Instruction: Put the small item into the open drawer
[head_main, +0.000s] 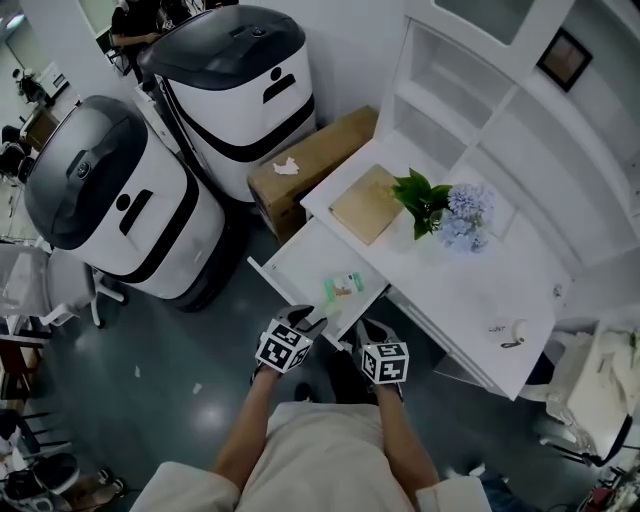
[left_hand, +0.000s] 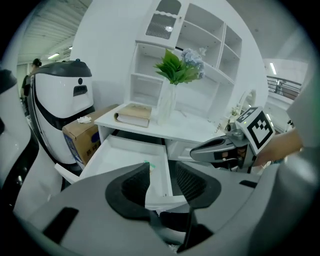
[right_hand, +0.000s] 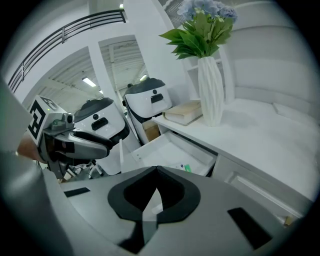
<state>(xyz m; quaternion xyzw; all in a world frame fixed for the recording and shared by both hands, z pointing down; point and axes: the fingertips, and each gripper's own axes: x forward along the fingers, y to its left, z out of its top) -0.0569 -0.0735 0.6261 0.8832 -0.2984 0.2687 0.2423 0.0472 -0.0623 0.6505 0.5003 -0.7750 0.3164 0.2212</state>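
Note:
The white drawer (head_main: 290, 262) stands pulled out of the desk (head_main: 470, 290). A small green-and-white item (head_main: 343, 287) lies inside it near the right wall, and it also shows as a green speck, the item (left_hand: 146, 163), the item (right_hand: 186, 168). My left gripper (head_main: 308, 320) is at the drawer's front edge and open. In the left gripper view the drawer's front panel (left_hand: 159, 197) sits between the spread jaws of my left gripper (left_hand: 163, 175). Just right of the drawer front, my right gripper (head_main: 372, 330) (right_hand: 156, 170) is shut with nothing in it.
On the desktop are a tan book (head_main: 367, 203), a white vase of flowers (head_main: 440, 212) and small bits (head_main: 510, 332) at the near right. A cardboard box (head_main: 310, 160) and two large white-and-black machines (head_main: 120, 200) stand left of the drawer. A hutch (head_main: 480, 110) backs the desk.

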